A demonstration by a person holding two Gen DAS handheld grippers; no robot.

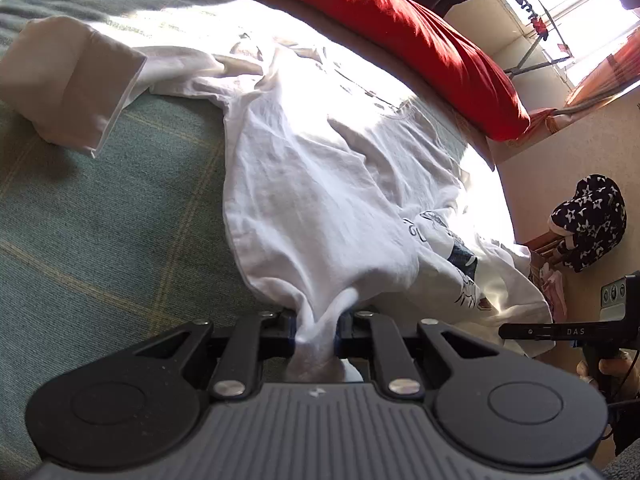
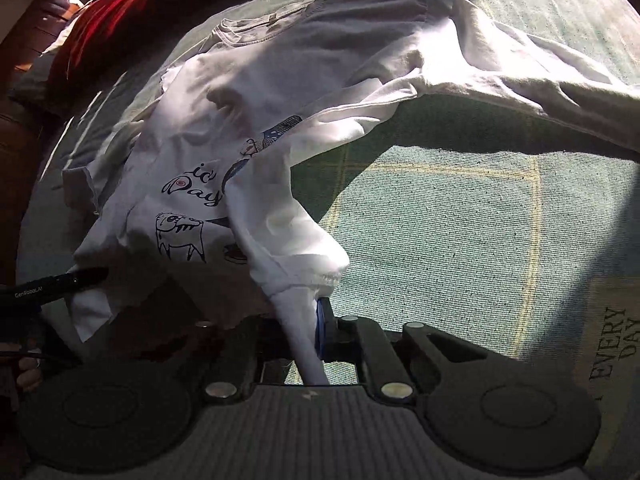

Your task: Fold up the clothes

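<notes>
Both sets of jaws are clamped down on the same white t-shirt (image 1: 320, 184). The left gripper (image 1: 315, 334) has a bunched wad of fabric squeezed between its blue pads, and the right gripper (image 2: 308, 332) is pinching a thin twisted rope of cloth near a hemmed edge. From those two pinch points the shirt runs out across the bed (image 1: 100, 220), half lifted, half dragging, with the printed side (cartoon doodles and some lettering) partly flipped up just beside the right gripper.

What I'd worry about: each grip is on a gathered clump, not a flat edge, so any fold made from here probably comes out lopsided with creases baked in. The right-hand pinch looks skinny too, and thin jersey like this could slide out if it gets tugged. The far sleeve also sprawls well away from the shirt's body and could get trapped underneath.

Fabric-wise it's soft, limp cotton, wrinkly all over. The bed cover is a coarser green weave with yellow check lines. A folded white piece (image 1: 68, 80) sits past the shirt's sleeve, and a red pillow (image 1: 420, 40) lies beyond the collar.
</notes>
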